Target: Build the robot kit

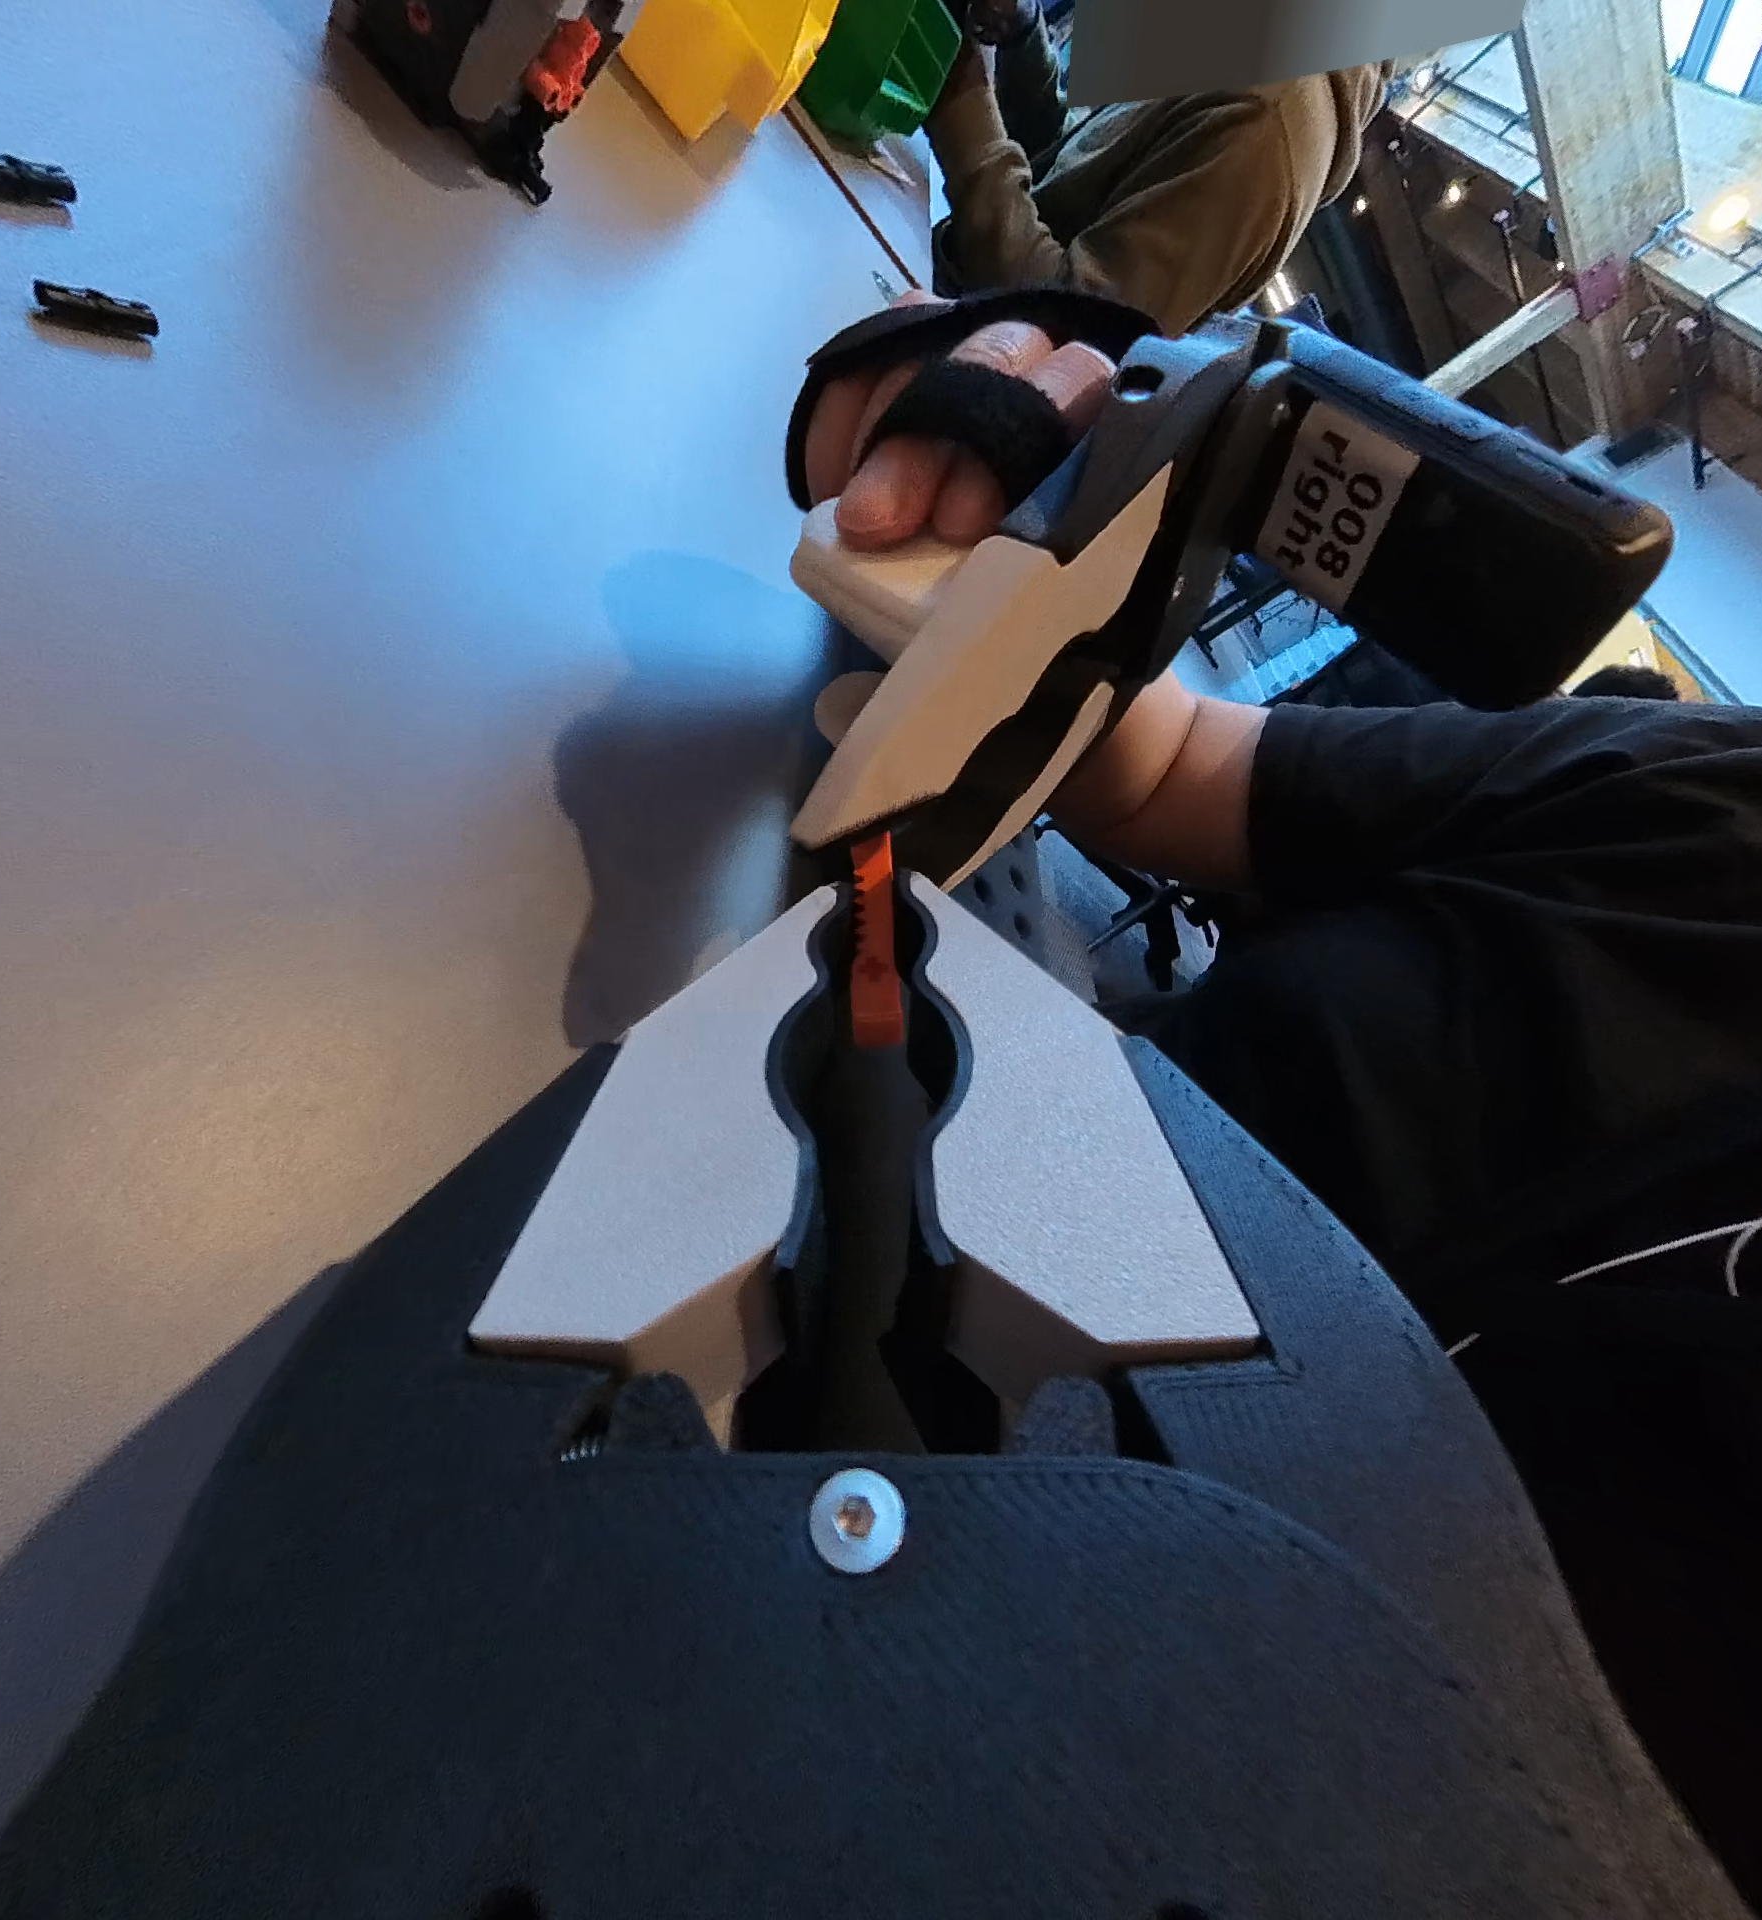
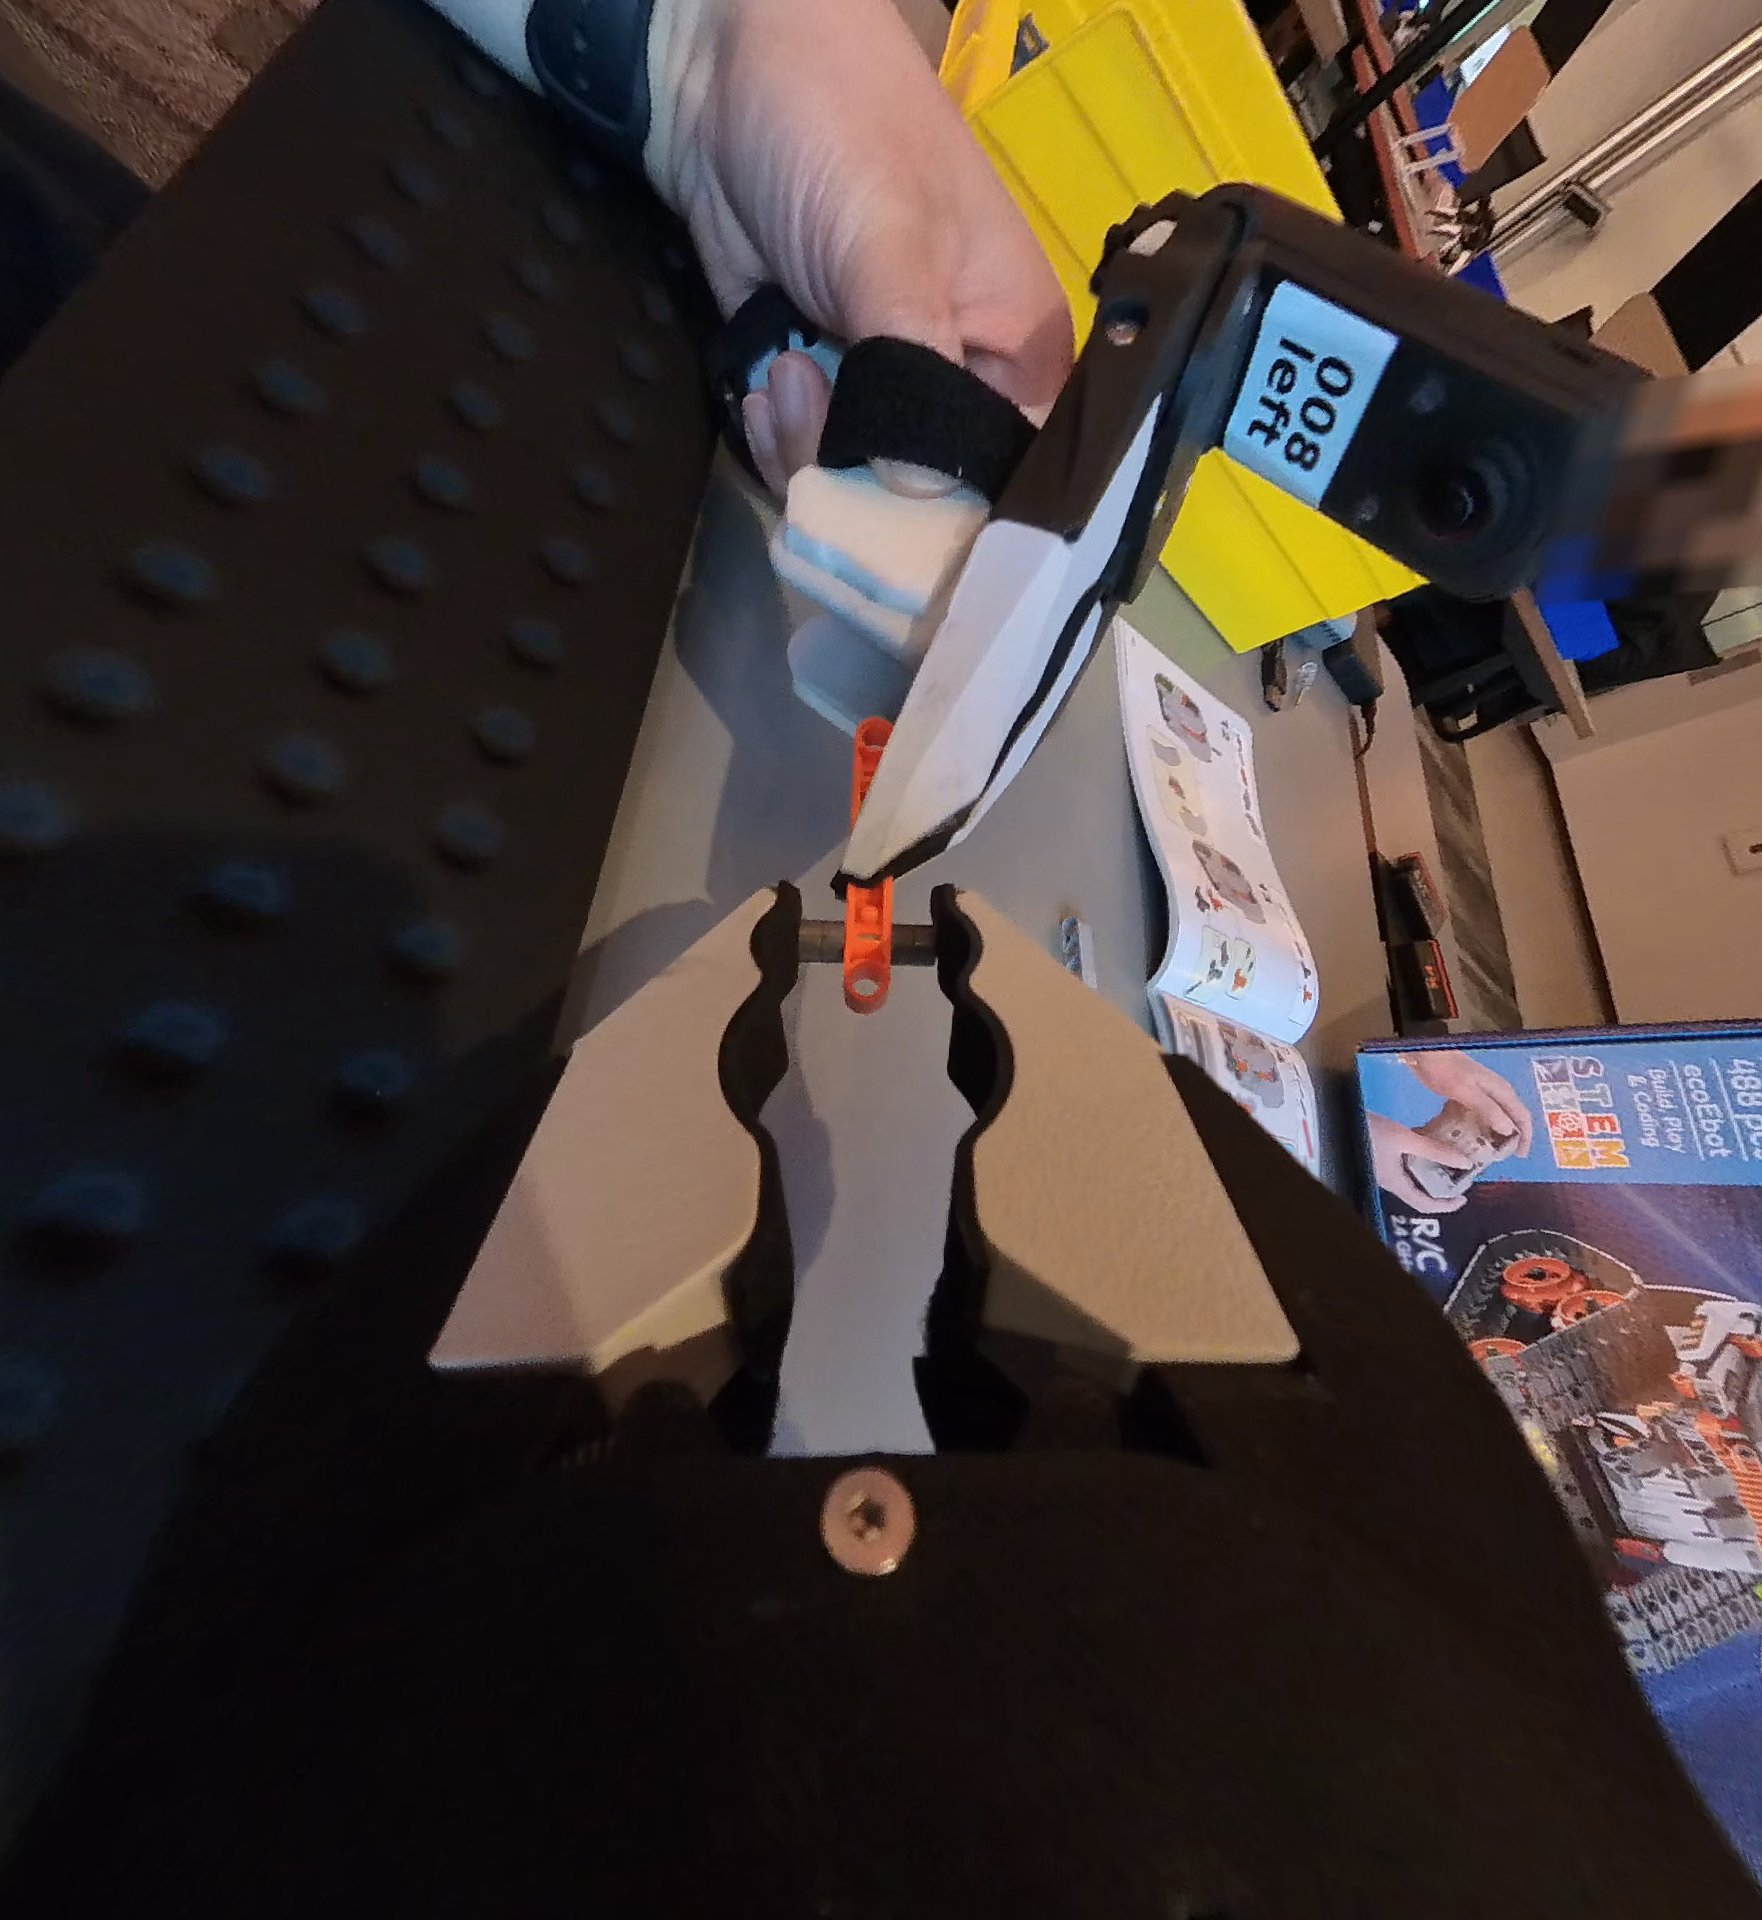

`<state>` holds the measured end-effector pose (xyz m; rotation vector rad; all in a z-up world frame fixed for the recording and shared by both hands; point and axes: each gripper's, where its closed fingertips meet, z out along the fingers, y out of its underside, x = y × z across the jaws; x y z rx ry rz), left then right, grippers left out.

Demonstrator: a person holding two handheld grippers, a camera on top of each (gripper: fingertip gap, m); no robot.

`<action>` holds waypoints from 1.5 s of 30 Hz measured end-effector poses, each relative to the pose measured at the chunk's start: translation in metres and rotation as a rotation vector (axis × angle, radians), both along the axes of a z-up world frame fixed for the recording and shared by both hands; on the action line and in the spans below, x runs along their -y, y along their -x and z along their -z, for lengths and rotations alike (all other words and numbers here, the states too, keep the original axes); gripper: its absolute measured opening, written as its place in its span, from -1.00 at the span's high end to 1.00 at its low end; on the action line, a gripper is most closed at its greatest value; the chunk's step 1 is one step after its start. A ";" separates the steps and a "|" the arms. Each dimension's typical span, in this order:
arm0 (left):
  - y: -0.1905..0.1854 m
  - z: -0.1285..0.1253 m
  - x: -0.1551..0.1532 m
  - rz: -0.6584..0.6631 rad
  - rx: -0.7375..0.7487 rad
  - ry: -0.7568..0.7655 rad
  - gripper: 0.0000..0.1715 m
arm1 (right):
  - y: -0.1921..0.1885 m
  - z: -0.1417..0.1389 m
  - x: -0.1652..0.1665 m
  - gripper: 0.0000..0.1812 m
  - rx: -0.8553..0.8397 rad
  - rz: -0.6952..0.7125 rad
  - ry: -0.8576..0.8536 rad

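Note:
My left gripper (image 1: 875, 896) is shut on a small orange toy beam (image 1: 875, 977), held in the air past the white table's (image 1: 285, 675) edge. In the right wrist view the beam (image 2: 869, 951) hangs from the left gripper (image 2: 875, 871), which comes down from above. A short dark axle (image 2: 820, 932) runs crosswise through one of the beam's holes. My right gripper (image 2: 866, 927) is shut on that axle, one fingertip at each end. In the left wrist view the right gripper (image 1: 851, 831) meets the beam's top end from the upper right.
Two small black parts (image 1: 12, 175) (image 1: 95, 309) lie far left on the table. A black-and-orange model (image 1: 503, 73), a yellow bin (image 1: 721, 52) and a green bin (image 1: 877, 62) stand at the back. An open booklet (image 2: 1220, 831), a blue box (image 2: 1604, 1299) and a black studded panel (image 2: 285, 520) are close by. The tips of both grippers are at nearly the same place. Left tips and right tips are each some 25 cm from the black-and-orange model (image 1: 503, 73).

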<state>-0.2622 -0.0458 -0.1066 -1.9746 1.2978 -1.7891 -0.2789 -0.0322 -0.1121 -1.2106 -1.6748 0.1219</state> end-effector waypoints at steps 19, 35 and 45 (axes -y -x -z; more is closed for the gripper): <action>0.001 0.011 0.000 0.015 -0.062 0.069 0.96 | -0.004 0.015 -0.004 0.74 0.125 0.046 -0.026; 0.001 0.014 -0.006 -0.016 -0.075 0.077 0.96 | 0.002 0.006 -0.004 0.77 -0.013 0.034 0.073; 0.002 0.014 -0.004 -0.002 -0.075 0.090 0.96 | -0.004 0.004 0.001 0.73 -0.016 0.003 0.103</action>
